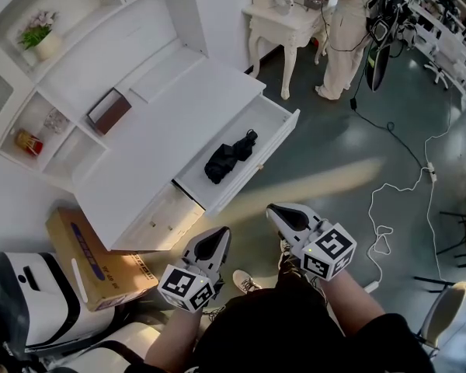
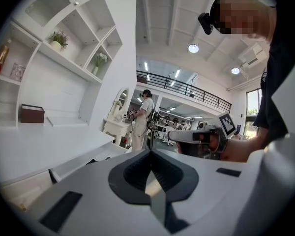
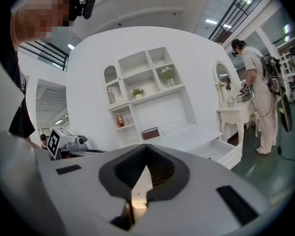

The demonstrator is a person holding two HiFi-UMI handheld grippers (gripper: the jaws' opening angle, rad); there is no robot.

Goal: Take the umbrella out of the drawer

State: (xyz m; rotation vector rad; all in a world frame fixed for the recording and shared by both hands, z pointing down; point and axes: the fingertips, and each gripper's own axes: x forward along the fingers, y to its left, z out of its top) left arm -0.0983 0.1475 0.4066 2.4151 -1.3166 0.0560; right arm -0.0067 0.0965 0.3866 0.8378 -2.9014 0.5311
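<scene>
A black folded umbrella (image 1: 230, 158) lies in the pulled-out white drawer (image 1: 276, 150) of a white desk (image 1: 151, 154). Both grippers hang in front of the desk, well short of the drawer and apart from it. My left gripper (image 1: 216, 235) has its jaws shut together with nothing between them, and its own view shows the tips meeting (image 2: 150, 152). My right gripper (image 1: 278, 212) is likewise shut and empty (image 3: 146, 149). In the right gripper view the open drawer (image 3: 221, 151) shows at the right. The left gripper view shows only the drawer's front edge (image 2: 76, 165).
A brown box (image 1: 109, 111) sits on the desk top, and shelves above hold a potted plant (image 1: 40, 39). A cardboard box (image 1: 93, 261) and a white machine (image 1: 27, 294) stand left of me. A person (image 1: 346, 29) works at a dressing table; cables (image 1: 396, 200) cross the floor.
</scene>
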